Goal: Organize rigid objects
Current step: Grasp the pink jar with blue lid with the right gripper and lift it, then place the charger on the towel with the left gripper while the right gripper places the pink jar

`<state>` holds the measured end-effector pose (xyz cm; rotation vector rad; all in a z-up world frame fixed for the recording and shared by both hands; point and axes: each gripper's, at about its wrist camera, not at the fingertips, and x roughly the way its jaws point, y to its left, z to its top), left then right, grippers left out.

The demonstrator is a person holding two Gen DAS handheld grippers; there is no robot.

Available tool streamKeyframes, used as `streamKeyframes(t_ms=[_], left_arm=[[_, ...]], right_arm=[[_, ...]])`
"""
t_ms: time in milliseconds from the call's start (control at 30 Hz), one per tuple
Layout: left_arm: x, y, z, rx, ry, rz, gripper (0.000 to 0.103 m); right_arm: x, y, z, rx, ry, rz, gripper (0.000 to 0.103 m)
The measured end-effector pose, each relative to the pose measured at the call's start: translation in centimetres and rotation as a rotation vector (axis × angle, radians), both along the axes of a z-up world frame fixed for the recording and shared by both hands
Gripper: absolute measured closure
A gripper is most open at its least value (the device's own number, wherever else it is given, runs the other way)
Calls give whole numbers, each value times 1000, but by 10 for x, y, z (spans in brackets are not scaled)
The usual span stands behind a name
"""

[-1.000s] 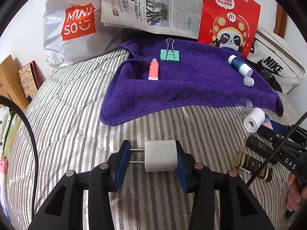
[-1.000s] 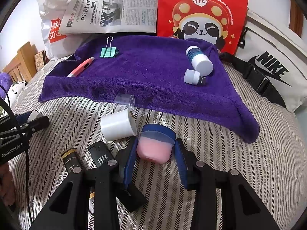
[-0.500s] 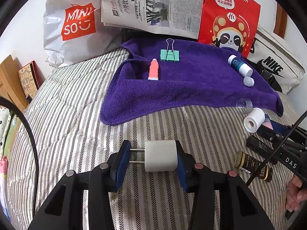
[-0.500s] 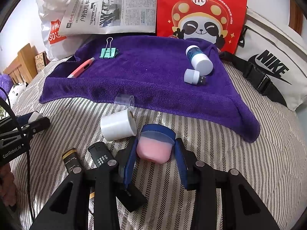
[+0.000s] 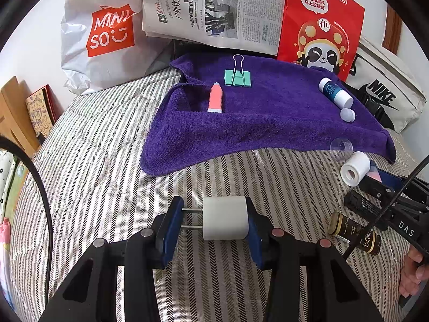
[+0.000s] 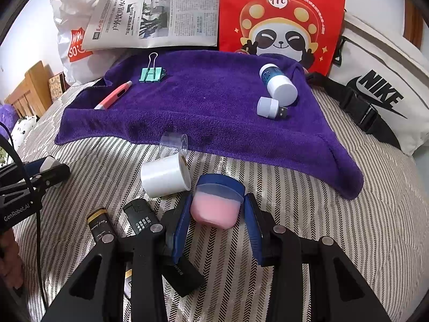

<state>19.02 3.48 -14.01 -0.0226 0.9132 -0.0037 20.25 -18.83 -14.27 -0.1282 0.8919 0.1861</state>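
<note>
My left gripper (image 5: 214, 221) is shut on a white plug charger (image 5: 224, 218), its prongs against the left finger, low over the striped bedcover. My right gripper (image 6: 216, 221) has its jaws around a pink jar with a blue lid (image 6: 217, 204); the left pad touches it, a small gap shows at the right pad. A purple towel (image 5: 268, 118) holds a green binder clip (image 5: 238, 77), a pink pen (image 5: 215, 99), a blue-and-white bottle (image 5: 335, 94) and a small white USB light (image 6: 270, 107).
A white roll (image 6: 164, 177), a clear cap (image 6: 174, 143), a black device (image 6: 142, 218) and a dark gold-capped tube (image 6: 99, 224) lie on the bedcover by the right gripper. Bags and a newspaper (image 5: 214, 8) stand behind the towel. Wooden furniture (image 5: 13, 112) is at far left.
</note>
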Motion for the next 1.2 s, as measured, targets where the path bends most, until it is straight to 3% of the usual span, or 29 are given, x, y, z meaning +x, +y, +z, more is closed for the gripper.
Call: streamKeyframes(t_ms=[300, 467, 767, 967, 1200], left_arm=[[0, -1, 0, 12, 3, -27, 62], [1, 8, 5, -47, 38, -31, 62], [2, 24, 46, -146, -10, -40, 62], [22, 17, 72, -104, -51, -64, 62], [54, 5, 81, -92, -58, -78, 62]], right_arm=[[0, -1, 0, 13, 2, 0, 64], [-2, 1, 4, -14, 15, 4, 65], [-6, -13, 49, 72, -35, 27, 65], [10, -25, 72, 105, -68, 12, 65], [48, -33, 66, 110, -26, -15, 65]])
